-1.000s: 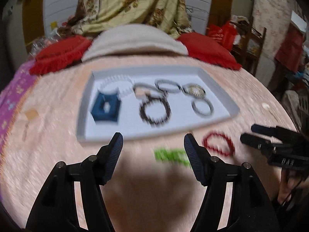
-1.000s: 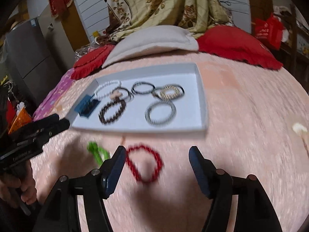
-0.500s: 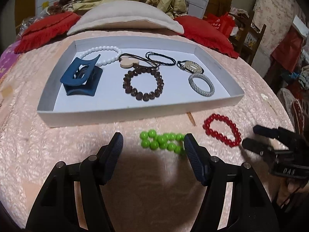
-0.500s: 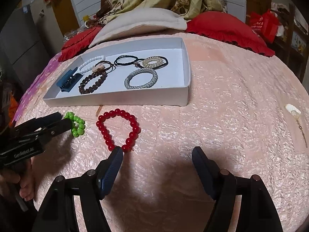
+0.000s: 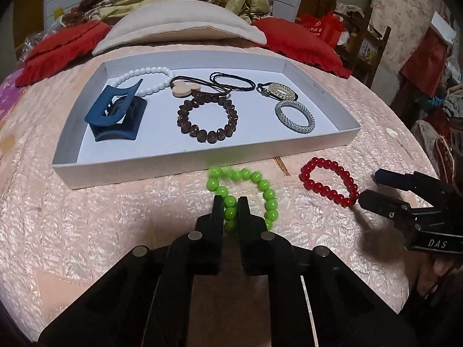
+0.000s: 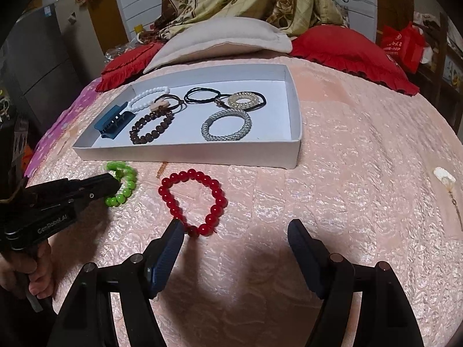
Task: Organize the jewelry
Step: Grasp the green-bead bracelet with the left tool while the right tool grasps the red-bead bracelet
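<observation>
Jewelry: most pcs already in white tray (image 5: 199,162). Left outside on bedspread: green bracelet (image 5: 246,193), pinched by left gripper (image 5: 231,206); red bracelet (image 6: 192,199), w/ right gripper (image 6: 235,237) wide apart beside it.

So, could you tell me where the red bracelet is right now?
The red bracelet lies on the bedspread before the tray, beside the green bracelet.

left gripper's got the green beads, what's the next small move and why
Probably lift the left gripper and carry the green bracelet forward over the white tray's near wall. Its jaws are shut on the beads, and most of the loop rests on the pink bedspread just short of the tray.
</observation>
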`<state>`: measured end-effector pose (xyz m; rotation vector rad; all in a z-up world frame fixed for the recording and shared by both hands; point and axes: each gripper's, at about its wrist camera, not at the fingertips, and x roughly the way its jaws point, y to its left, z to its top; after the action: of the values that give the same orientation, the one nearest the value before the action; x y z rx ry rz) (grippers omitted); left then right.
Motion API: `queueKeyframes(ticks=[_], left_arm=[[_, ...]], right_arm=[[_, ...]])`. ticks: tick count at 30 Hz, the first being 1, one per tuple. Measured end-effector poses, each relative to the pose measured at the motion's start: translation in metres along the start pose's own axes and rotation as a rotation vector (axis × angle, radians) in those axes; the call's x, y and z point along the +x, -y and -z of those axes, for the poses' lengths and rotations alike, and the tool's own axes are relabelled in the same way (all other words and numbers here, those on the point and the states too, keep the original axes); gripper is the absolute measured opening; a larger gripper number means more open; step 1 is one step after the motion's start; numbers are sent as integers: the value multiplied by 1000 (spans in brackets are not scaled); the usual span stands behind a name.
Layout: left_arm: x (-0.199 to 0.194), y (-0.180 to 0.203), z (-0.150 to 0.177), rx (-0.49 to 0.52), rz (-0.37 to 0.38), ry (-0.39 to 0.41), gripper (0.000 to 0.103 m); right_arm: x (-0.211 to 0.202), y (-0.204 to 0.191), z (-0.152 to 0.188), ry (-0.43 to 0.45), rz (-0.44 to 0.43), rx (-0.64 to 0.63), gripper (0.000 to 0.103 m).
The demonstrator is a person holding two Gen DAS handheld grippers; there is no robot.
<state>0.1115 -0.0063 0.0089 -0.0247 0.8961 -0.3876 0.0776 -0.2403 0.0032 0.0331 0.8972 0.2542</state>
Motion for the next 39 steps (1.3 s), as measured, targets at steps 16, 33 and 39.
queueKeyframes(ticks=[16, 33, 39], left_arm=[[1, 10, -2, 27, 13, -5, 31], [-26, -1, 3, -10, -82, 62, 7], [-20, 0, 5, -7, -95, 38, 7]], right_arm=[[3, -2, 0, -1, -10, 0, 72], [-1, -1, -6, 40, -53, -7, 72], [16, -5, -19, 38, -35, -32, 43]])
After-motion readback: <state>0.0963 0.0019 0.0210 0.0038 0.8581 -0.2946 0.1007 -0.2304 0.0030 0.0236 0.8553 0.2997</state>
